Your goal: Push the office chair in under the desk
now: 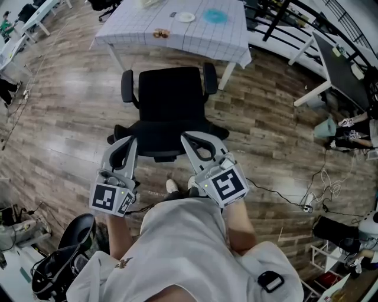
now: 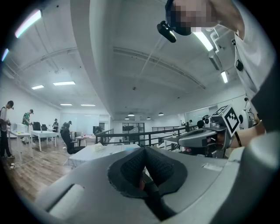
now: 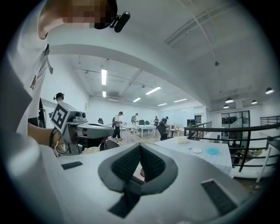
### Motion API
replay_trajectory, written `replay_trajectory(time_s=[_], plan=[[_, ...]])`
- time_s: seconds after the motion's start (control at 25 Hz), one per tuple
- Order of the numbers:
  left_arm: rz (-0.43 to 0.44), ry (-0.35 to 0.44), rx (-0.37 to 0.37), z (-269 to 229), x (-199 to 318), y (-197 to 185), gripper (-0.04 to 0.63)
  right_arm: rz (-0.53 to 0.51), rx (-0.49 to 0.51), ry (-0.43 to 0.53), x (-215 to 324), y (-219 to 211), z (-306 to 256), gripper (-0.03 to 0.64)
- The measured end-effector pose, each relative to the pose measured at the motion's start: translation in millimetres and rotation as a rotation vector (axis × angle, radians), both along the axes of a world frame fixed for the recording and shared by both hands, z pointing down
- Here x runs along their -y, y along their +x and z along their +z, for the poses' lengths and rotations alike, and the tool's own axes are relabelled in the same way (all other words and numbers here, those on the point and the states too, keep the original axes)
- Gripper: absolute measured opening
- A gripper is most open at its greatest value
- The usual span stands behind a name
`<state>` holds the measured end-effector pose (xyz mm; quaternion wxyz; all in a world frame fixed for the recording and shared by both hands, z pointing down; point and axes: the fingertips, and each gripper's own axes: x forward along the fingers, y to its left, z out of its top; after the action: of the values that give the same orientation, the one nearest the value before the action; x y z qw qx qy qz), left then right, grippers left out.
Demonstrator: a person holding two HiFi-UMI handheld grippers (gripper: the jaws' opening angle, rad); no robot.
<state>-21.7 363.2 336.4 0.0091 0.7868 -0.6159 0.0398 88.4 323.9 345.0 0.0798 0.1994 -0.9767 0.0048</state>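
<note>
Office chair stands just short of the counter, directly ahead of the left claw and right claw, both shut tight and empty, tips seemingly touching its backrest, equally near.

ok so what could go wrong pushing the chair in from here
1. The shut left hand-held gripper and right hand-held gripper seem to touch the backrest of the black office chair with narrow tips only; an uneven push could swivel it or let them slip off.
2. The right armrest sits close to the white desk leg and the hanging white checked tablecloth; it may snag, tugging the cloth and the white plate on it.
</note>
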Motion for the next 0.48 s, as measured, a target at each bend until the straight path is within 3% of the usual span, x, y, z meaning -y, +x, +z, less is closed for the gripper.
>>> replay_trajectory(time_s=[0.48], plan=[[0.028,0.008,0.055,-4.3,-1.1,1.3,0.021,-0.017,-0.020,0.053,0.7,4.0,-9.6,0.009]])
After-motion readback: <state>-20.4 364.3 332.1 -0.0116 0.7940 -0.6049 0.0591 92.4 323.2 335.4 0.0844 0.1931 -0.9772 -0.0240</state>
